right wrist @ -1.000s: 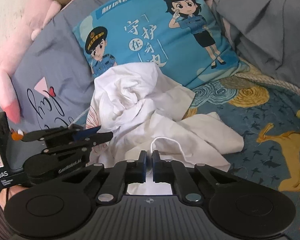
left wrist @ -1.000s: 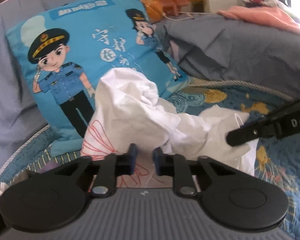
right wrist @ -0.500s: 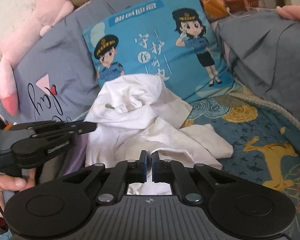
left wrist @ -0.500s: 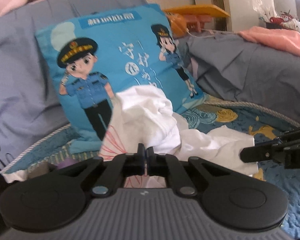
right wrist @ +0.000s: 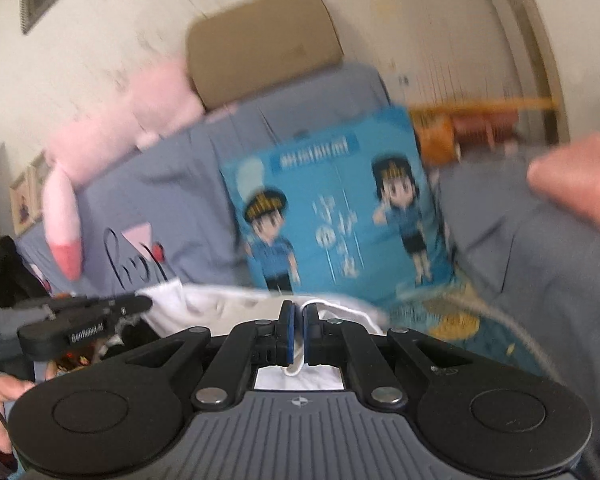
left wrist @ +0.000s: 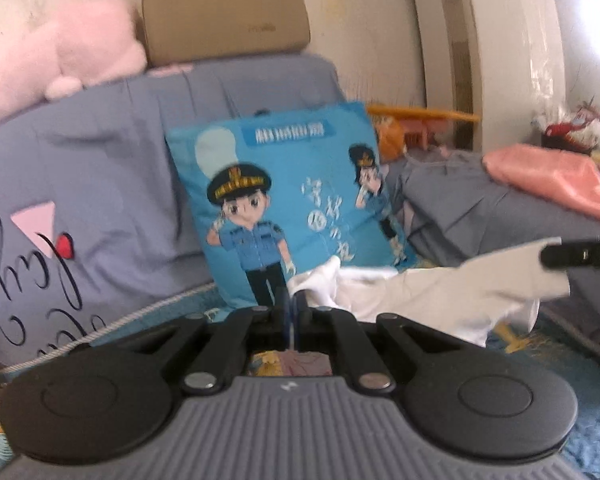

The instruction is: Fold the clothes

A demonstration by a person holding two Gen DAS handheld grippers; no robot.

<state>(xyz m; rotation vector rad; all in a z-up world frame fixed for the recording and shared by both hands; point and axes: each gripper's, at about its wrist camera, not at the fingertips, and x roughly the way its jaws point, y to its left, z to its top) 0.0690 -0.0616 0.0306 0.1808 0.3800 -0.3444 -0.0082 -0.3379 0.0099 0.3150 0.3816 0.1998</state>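
On bed: both grippers (left wrist: pixel 293 312) pinch white garment (left wrist: pixel 440 292).

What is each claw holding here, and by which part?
Both are shut on the white cloth garment. The left claw pinches one bunched edge; the right claw pinches a corded hem, with the fabric stretched between them.

Left tool (left wrist: pixel 293 312) pinched closed, right tool (right wrist: pixel 299 330) pinched closed, both raised

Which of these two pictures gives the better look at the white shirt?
The left wrist view: the white shirt stretches sideways between the grippers, fairly sharp. The right wrist view shows only a blurred strip of it.
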